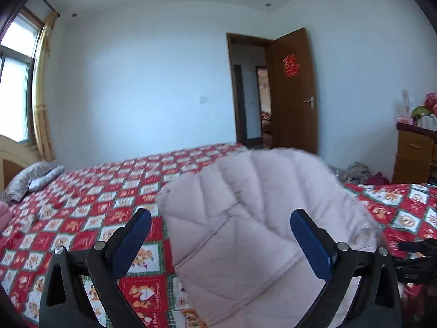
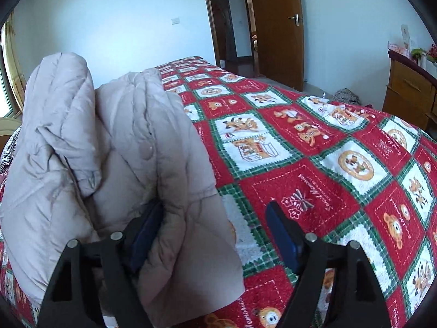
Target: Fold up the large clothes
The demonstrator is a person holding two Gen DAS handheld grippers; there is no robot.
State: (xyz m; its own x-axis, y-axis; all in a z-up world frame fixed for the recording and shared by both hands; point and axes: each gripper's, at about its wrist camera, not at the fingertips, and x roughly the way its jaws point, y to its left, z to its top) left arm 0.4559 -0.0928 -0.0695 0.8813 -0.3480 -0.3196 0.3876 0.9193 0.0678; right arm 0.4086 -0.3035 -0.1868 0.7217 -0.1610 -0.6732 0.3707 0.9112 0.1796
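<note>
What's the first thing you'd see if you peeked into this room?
A big puffy pale jacket heaped on the bed, right in front of both grippers. Under it spreads a bright red, green and white bedspread with little bears. Behind, a brown door stands open, with a red paper decoration on it.

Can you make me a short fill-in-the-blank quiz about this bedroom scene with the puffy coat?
1. The pale quilted coat lies on a ____ covered in a red, green and white check.
2. The brown door stands ____.
3. The pads on the left gripper are ____.

Missing words: bed; open; blue
</note>
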